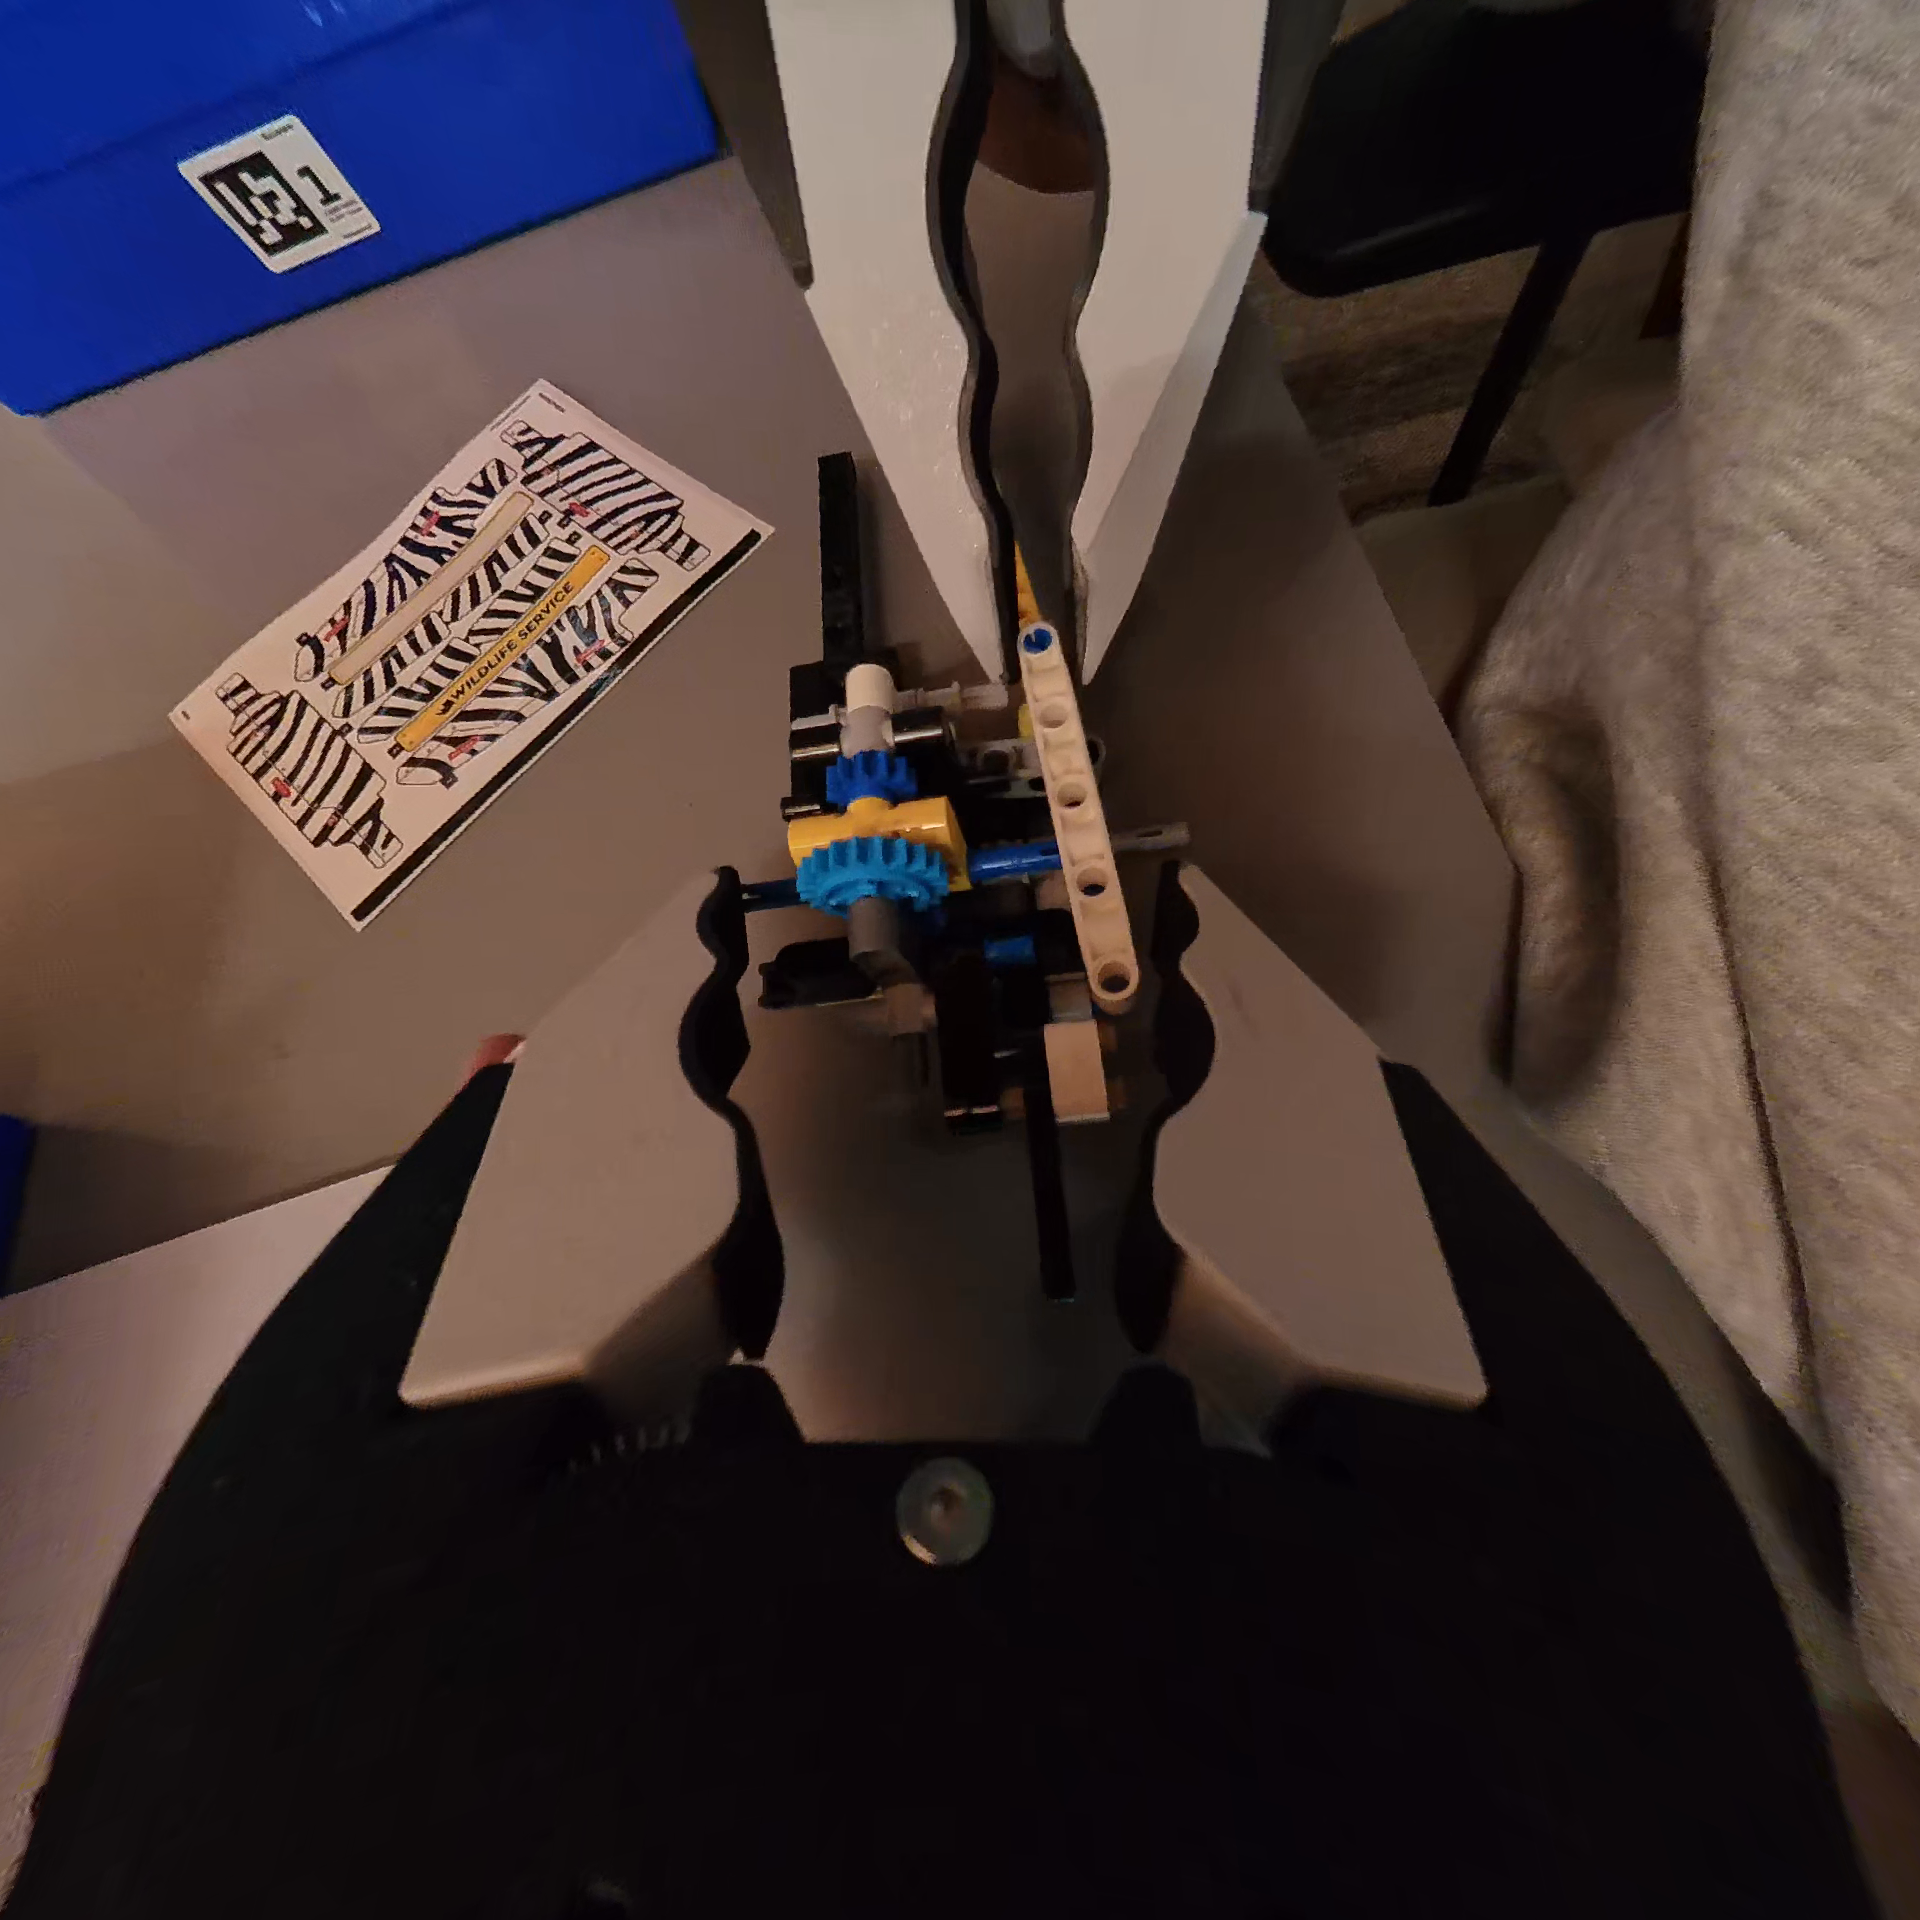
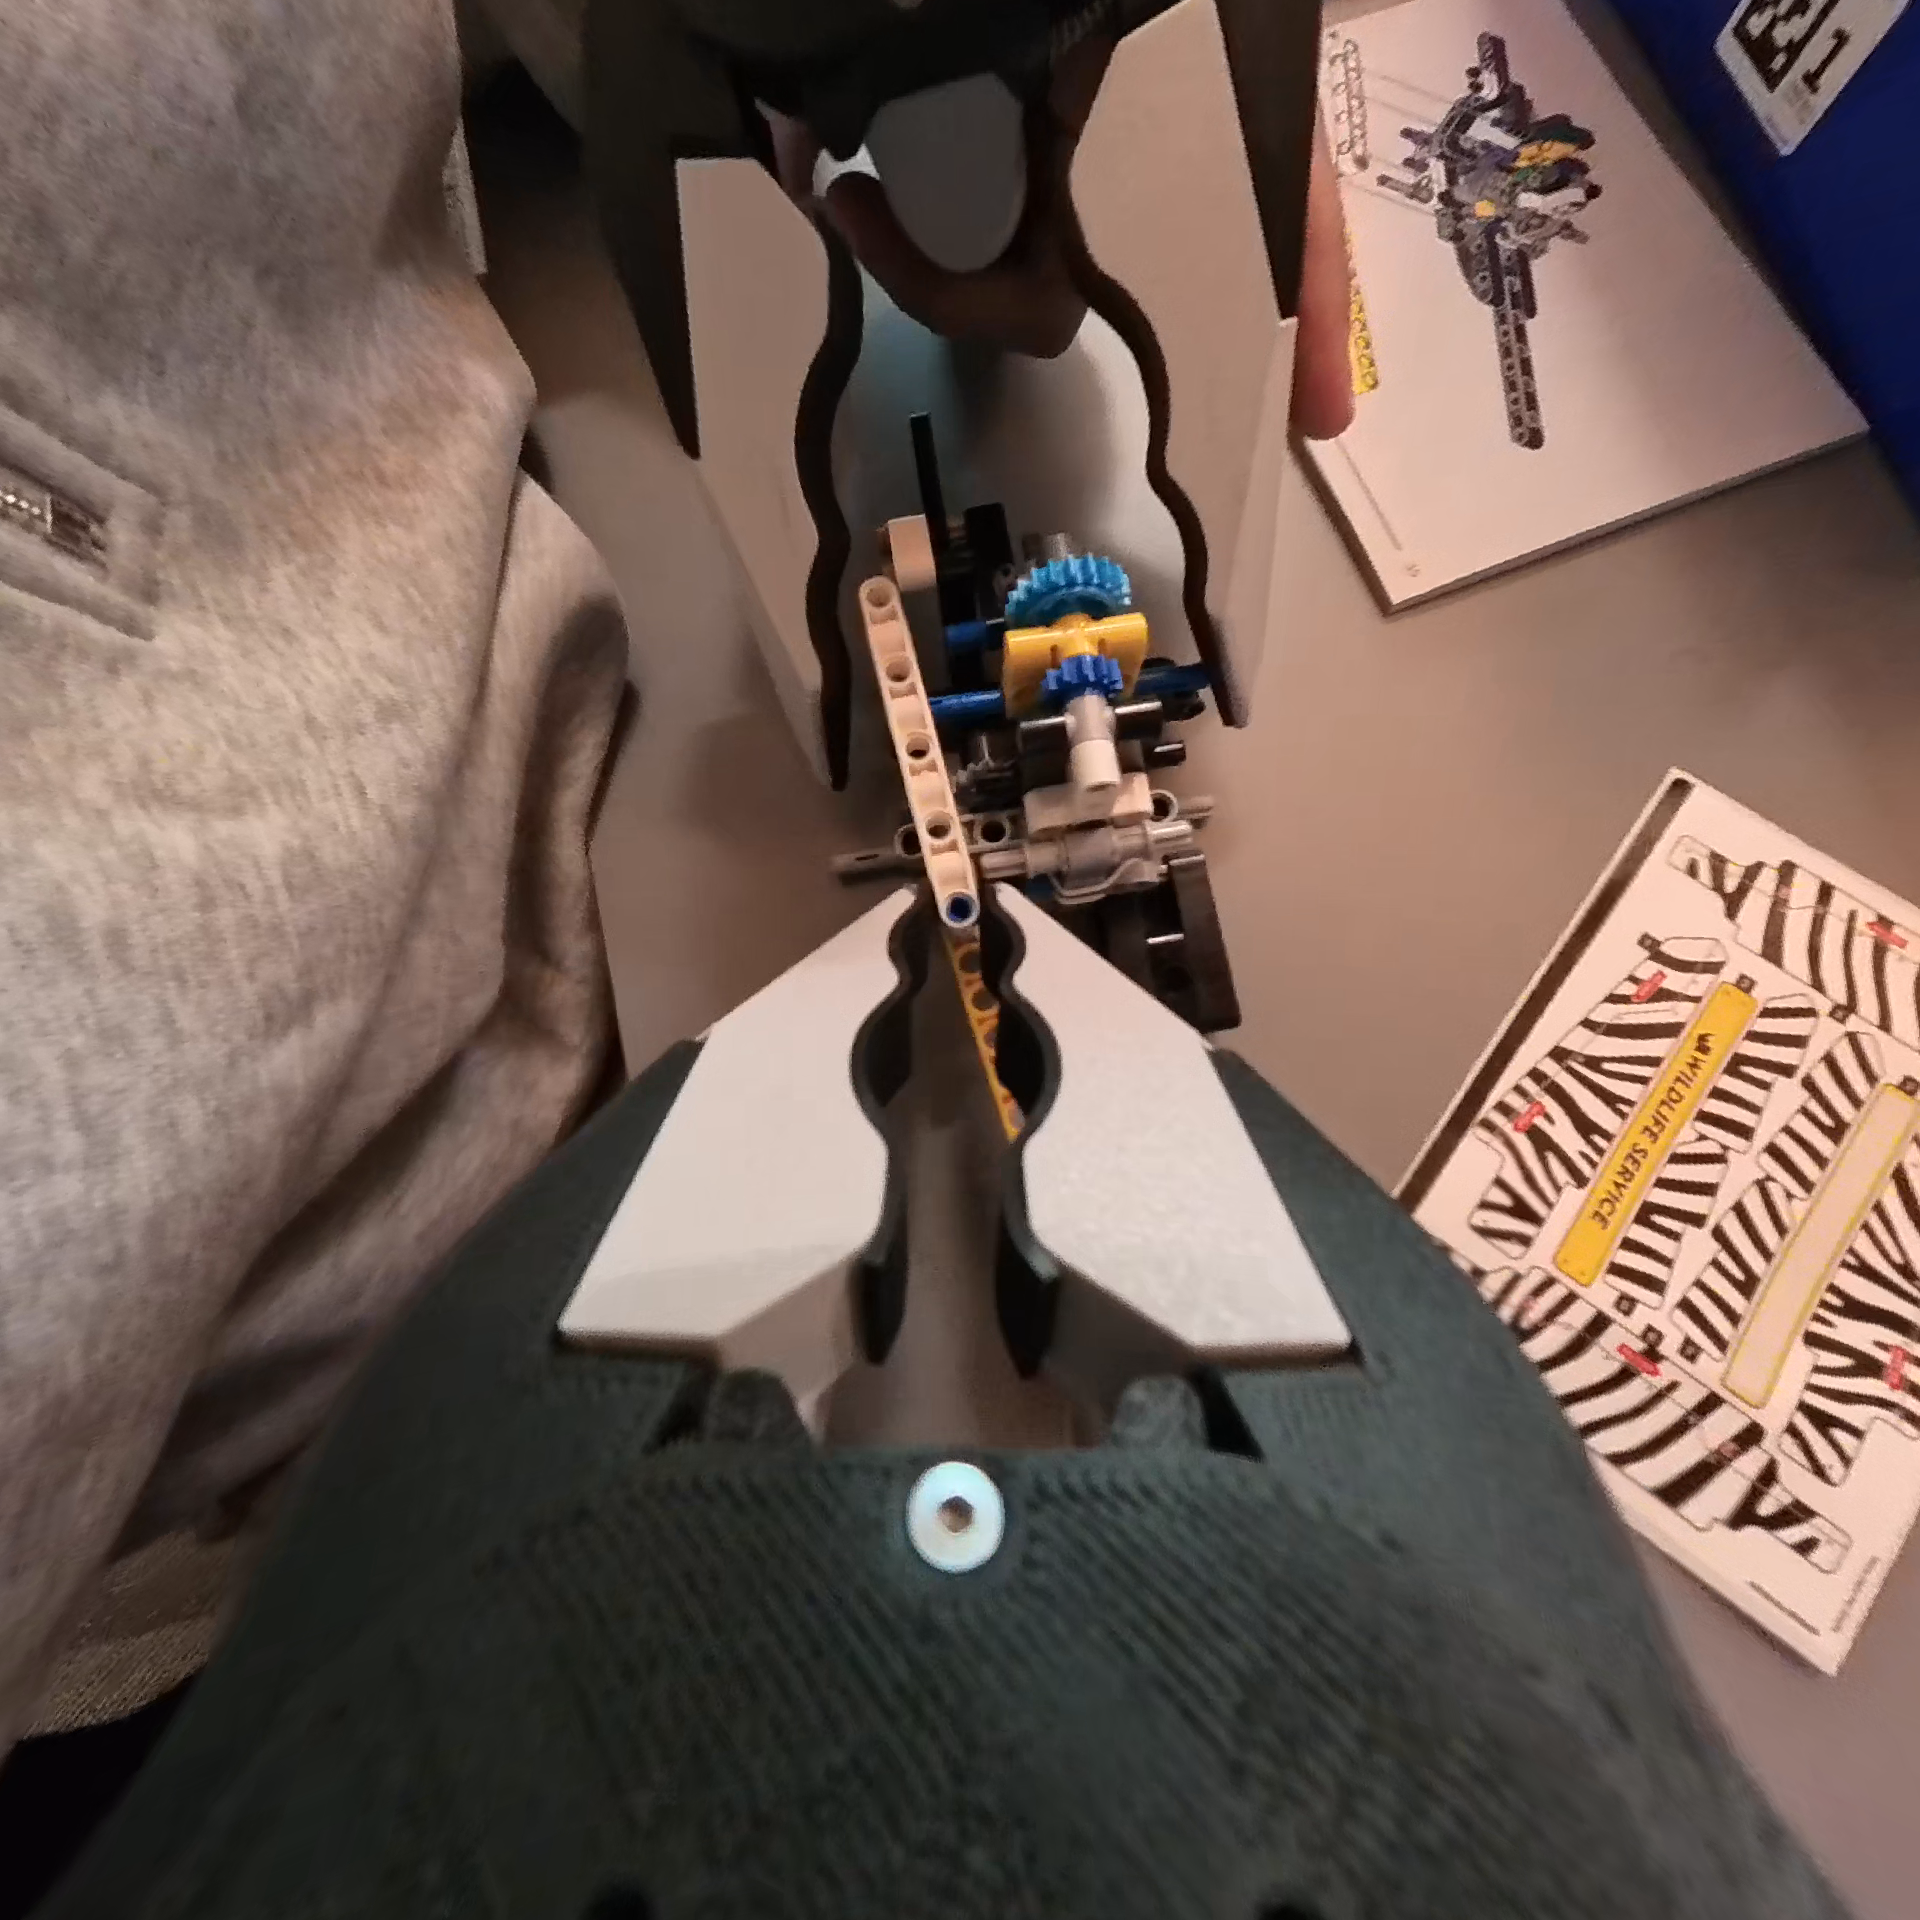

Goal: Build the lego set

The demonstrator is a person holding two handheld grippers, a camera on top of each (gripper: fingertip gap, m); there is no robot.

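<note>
A partly built lego assembly [image 1: 914, 831] of black frames, blue gears, a yellow block and axles sits between my left gripper's [image 1: 951, 888] spread fingers; its axle ends touch both fingertips. It also shows in the right wrist view [image 2: 1081, 727], with the left gripper [image 2: 1029, 748] around it from the far side. My right gripper [image 2: 954, 904] is shut on a yellow holed beam [image 2: 982, 1029]. A blue pin [image 2: 958, 910] joins that beam to a white holed beam [image 2: 914, 727] leaning along the assembly's side. The right gripper [image 1: 1039, 623] enters the left wrist view from above.
A zebra-striped sticker sheet [image 1: 468, 655] [image 2: 1714, 1195] lies on the grey table [image 1: 260, 987]. An open instruction booklet [image 2: 1538, 291] and a blue box [image 1: 364, 125] with a marker tag sit behind. Grey knitted fabric [image 2: 208, 727] [image 1: 1714, 727] borders the table edge.
</note>
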